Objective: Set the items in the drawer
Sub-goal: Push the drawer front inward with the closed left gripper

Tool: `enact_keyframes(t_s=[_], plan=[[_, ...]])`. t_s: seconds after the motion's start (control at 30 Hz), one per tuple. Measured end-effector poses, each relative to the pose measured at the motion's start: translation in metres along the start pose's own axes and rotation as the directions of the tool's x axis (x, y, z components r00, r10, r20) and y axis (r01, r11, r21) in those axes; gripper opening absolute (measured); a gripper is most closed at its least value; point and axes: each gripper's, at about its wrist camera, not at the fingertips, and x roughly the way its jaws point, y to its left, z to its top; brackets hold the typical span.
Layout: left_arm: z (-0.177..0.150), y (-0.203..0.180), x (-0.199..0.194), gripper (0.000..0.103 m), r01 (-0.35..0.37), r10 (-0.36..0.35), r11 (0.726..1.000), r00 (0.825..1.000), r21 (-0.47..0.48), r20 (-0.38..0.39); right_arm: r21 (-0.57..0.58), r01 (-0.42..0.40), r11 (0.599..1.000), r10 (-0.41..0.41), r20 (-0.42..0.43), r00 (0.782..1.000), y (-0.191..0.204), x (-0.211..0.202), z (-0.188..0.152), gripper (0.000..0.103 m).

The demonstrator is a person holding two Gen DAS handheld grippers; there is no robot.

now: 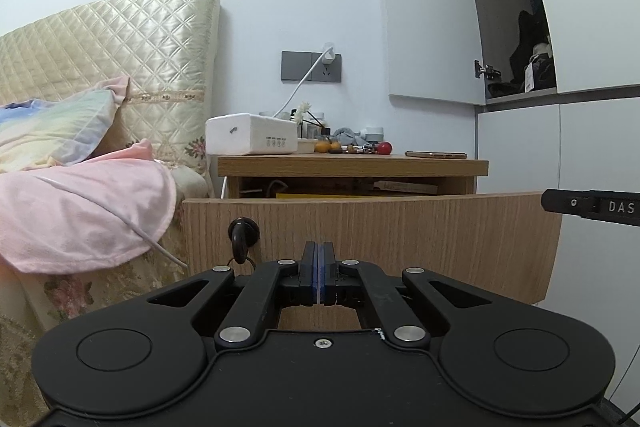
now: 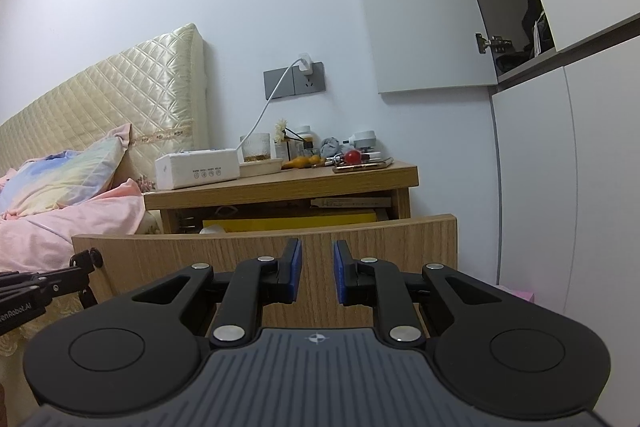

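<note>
The wooden nightstand's drawer stands pulled open, with a yellow flat item and papers inside. A key hangs in the lock at the left of its front. My left gripper is shut and empty, close to the drawer front. My right gripper is open and empty, also before the drawer front. On the nightstand top lie a white tissue box, a phone, a red ball, orange fruit and small clutter.
A bed with pink blanket and pillow lies left of the nightstand. A charger cable runs from the wall socket. White cabinets stand at the right, one upper door open. The right gripper's edge shows in the left wrist view.
</note>
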Motion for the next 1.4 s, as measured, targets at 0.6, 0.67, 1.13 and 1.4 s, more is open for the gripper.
enact_keyframes(t_s=[0.6,0.67,1.13,1.4], plan=[[-0.007,0.010,0.017,0.000,-0.028,0.027,0.999,0.999,-0.023,-0.045,0.009,0.010,1.000,-0.010,-0.037,0.999,-0.004,0.018,-0.004,0.020],[-0.007,0.012,0.018,0.000,-0.037,0.036,0.999,0.998,-0.028,-0.048,0.011,0.011,1.000,-0.011,-0.039,0.999,-0.005,0.019,-0.004,0.020],[-0.011,0.016,0.028,0.000,-0.051,0.048,0.998,0.996,-0.036,-0.071,0.021,0.010,1.000,-0.009,-0.066,0.998,-0.009,0.030,-0.009,0.020],[-0.011,0.017,0.035,0.000,-0.054,0.051,0.998,0.996,-0.039,-0.080,0.025,0.013,1.000,-0.011,-0.080,0.997,-0.011,0.036,-0.010,0.020]])
